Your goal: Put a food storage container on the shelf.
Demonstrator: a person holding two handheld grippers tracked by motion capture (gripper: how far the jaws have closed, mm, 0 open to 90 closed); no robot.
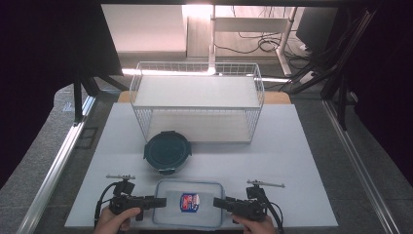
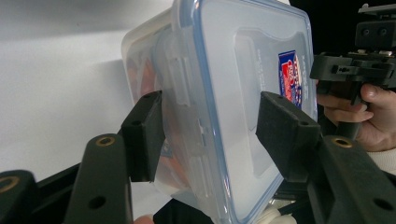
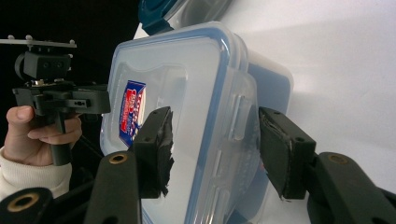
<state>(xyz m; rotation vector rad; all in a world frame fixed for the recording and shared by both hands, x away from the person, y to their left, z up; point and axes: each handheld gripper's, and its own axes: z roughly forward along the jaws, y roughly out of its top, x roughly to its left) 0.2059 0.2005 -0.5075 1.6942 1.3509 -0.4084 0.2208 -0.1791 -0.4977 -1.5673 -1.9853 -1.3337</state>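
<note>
While the left gripper (image 1: pixel 158 201) and right gripper (image 1: pixel 217 202) each pinch one end of the clear lidded container (image 1: pixel 189 203) at the table's (image 1: pixel 292 161) near edge, its lift and placement remain undone.

far side: wire rack (image 1: pixel 197 105) blocked the middle
just ahead: round container (image 1: pixel 167 151) sat beside the clear box (image 1: pixel 189 203)
left/right: open white table (image 1: pixel 297 151), easy passing

Both hands come in from the bottom edge. The left gripper (image 1: pixel 160 202) and right gripper (image 1: pixel 218 202) point toward each other, each with its jaws clamped.
</note>
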